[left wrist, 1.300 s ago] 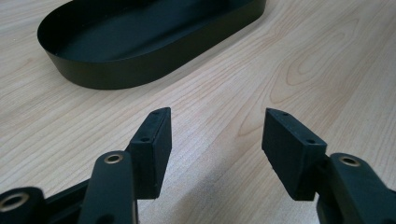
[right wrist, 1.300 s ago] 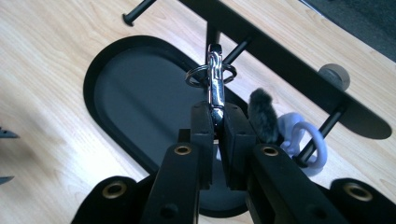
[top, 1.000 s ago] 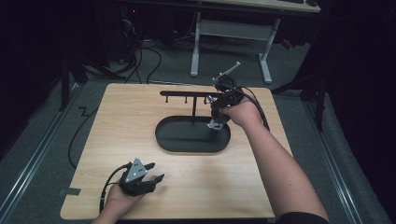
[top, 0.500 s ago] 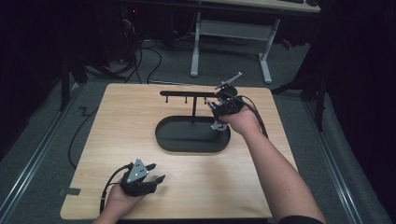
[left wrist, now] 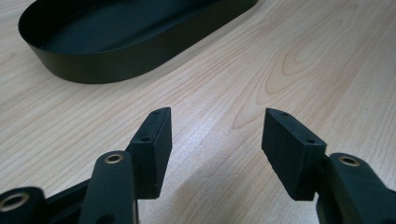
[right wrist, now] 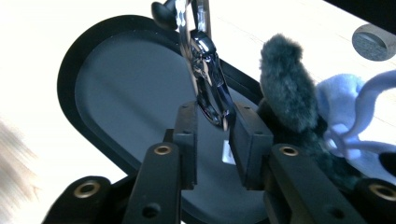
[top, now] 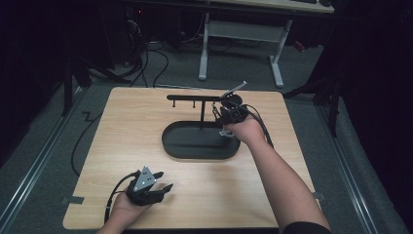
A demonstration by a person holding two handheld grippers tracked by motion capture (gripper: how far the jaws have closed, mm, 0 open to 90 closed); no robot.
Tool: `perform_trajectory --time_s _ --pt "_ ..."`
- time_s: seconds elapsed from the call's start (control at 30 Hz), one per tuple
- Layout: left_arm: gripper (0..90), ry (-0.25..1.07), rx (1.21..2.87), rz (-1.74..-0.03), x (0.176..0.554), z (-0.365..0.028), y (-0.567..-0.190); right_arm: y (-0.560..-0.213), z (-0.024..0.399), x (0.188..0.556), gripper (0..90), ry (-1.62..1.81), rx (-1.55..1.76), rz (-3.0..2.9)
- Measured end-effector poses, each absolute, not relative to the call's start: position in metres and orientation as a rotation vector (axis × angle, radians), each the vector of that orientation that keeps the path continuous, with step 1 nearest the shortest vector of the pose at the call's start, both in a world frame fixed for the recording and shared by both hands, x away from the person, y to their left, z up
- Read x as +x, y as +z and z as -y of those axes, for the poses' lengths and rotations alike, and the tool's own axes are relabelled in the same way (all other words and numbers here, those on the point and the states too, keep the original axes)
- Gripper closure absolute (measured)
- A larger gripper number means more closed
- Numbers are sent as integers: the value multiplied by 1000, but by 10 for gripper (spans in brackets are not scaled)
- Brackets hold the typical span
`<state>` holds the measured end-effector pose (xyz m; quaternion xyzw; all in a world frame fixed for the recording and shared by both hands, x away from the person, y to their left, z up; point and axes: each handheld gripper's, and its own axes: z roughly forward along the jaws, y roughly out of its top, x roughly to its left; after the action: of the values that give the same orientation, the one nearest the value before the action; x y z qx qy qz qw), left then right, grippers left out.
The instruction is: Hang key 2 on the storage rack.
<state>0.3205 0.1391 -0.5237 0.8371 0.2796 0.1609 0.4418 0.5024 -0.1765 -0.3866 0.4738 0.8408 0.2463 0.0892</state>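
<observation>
**Q.** Reading from the left, what is each hand doing?

**A.** At the near left of the pale wooden desk [top: 122, 126], the left gripper [top: 163, 189] is resting low, its jaws standing apart with nothing between them and only bare wood beneath. Ahead of it is lying the black oval metal tray [left wrist: 116, 65], out of which a black stand with a hooked crossbar [top: 192, 97] is rising. At the right end of that bar the right gripper [top: 220, 121] is working.

**Q.** And where is the piece being handled?

**A.** The shiny silver metal keyring clasp [right wrist: 210, 88] is hanging from a black hook [right wrist: 163, 9] over the tray. A dark fluffy pompom [right wrist: 285, 84] and a pale blue fabric charm [right wrist: 341, 107] are dangling just beside it. The right jaws have just been opening; the clasp is sitting between the pads, apparently no longer pinched.

**Q.** How should the release be finished well?

**A.** In my judgement, the person should be widening the jaws until both pads are clear of the clasp. Next comes checking that the hook is carrying the weight. The gripper should then be backing straight off along its own line, not sideways. Dragging sideways could be snagging the pompom or swinging the clasp off the hook.
</observation>
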Motion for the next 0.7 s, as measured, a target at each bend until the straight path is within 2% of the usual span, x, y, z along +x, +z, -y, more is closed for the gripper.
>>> perform_trajectory --time_s 0.17,0.43,0.7 --pt "436 403 2075 -693 321 -139 -524 -386 177 500 668 737 1422 -2491" --pt "436 402 2075 -695 320 -139 -523 -384 181 488 658 757 1418 -2489" --pt "435 405 2071 -701 322 -139 -523 -398 187 469 627 784 1391 -2491"
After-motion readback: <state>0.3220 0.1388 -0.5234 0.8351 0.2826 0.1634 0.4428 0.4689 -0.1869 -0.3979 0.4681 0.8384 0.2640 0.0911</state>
